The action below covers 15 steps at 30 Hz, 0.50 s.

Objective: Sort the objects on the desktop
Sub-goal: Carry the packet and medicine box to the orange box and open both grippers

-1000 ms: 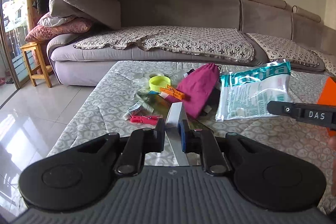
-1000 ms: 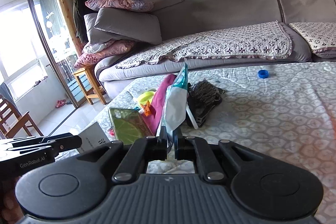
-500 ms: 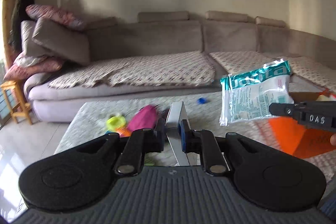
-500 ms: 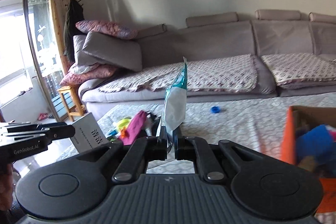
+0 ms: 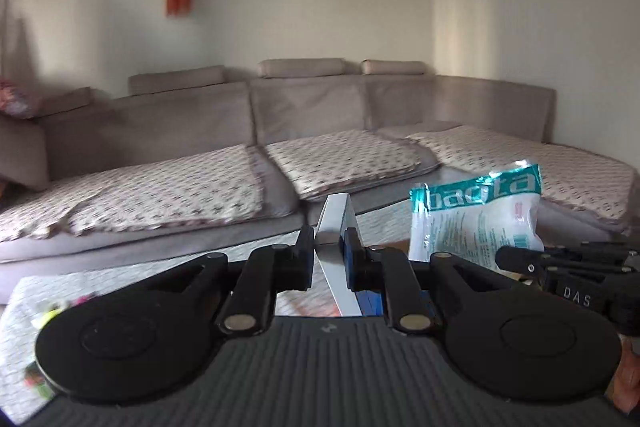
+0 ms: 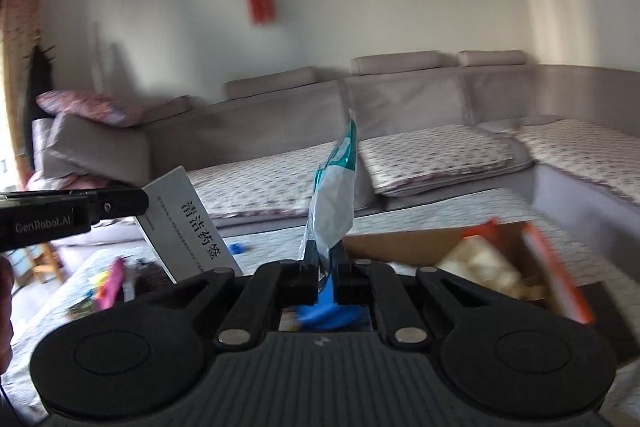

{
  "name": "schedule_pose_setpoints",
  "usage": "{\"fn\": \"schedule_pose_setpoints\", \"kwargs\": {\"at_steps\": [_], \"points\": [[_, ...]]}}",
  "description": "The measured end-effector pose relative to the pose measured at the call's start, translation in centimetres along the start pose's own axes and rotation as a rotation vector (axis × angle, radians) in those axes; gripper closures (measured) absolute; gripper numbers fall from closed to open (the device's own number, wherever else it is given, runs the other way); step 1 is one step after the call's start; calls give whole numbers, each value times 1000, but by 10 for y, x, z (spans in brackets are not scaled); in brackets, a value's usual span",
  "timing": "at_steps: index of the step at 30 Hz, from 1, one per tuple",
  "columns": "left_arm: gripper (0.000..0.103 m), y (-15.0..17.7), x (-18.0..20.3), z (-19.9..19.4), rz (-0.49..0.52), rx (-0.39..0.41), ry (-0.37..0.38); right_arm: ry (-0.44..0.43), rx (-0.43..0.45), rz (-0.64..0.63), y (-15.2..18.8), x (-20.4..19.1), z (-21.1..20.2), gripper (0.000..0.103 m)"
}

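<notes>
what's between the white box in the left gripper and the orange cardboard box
In the right wrist view, the teal-and-white packet pinched in the right gripper stands between white box and cardboard box.

White box: small and flat, with dark printed letters on its side; held up on edge, middle of the left view.
Packet: white plastic with a teal top, held upright, right of middle there.
Cardboard box: open, orange flap, lower right of the right view.
</notes>
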<state>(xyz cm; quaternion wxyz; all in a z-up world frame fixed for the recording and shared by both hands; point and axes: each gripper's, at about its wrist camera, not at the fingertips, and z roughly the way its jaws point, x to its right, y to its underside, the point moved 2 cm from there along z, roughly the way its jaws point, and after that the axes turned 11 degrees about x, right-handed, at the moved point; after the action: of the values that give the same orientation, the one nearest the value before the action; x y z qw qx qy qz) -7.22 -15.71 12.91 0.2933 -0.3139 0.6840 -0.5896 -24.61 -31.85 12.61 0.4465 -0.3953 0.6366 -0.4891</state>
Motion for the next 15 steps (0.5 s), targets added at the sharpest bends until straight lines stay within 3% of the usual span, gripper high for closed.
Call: {"fn": "schedule_pose_setpoints", "kwargs": {"at_steps": [6, 15], "points": [[87, 5, 21, 49, -21, -21, 52, 109, 13, 18, 12, 41, 14, 97], [86, 23, 47, 78, 10, -84, 117, 182, -14, 18, 35, 66, 28, 97]]}}
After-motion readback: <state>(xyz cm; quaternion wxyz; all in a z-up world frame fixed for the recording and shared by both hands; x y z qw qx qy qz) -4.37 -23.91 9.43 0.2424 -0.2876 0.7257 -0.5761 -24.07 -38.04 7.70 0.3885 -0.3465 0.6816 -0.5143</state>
